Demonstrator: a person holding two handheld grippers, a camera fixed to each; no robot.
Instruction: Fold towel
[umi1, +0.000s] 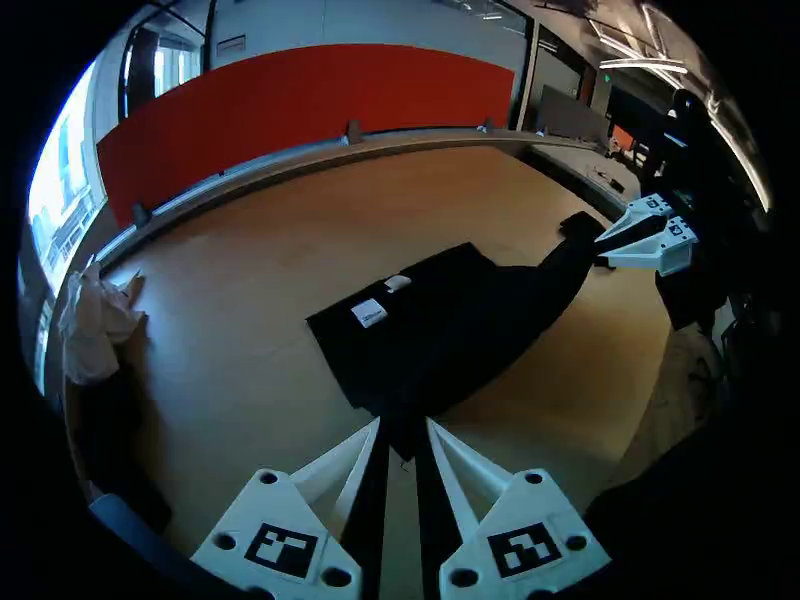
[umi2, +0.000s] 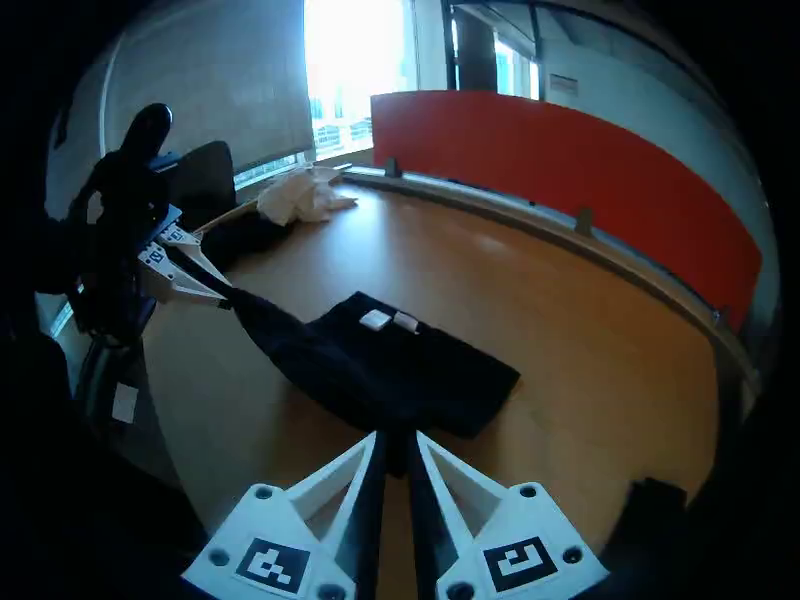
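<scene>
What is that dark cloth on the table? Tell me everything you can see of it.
It is a black towel of soft-looking fabric, with two small white tags on its upper face. Its middle lies flat but rumpled on the wooden table. Two of its corners are pinched: one by the left claw, the other by the right claw. The cloth narrows into a stretched strip toward each claw and seems lifted off the wood there.
</scene>
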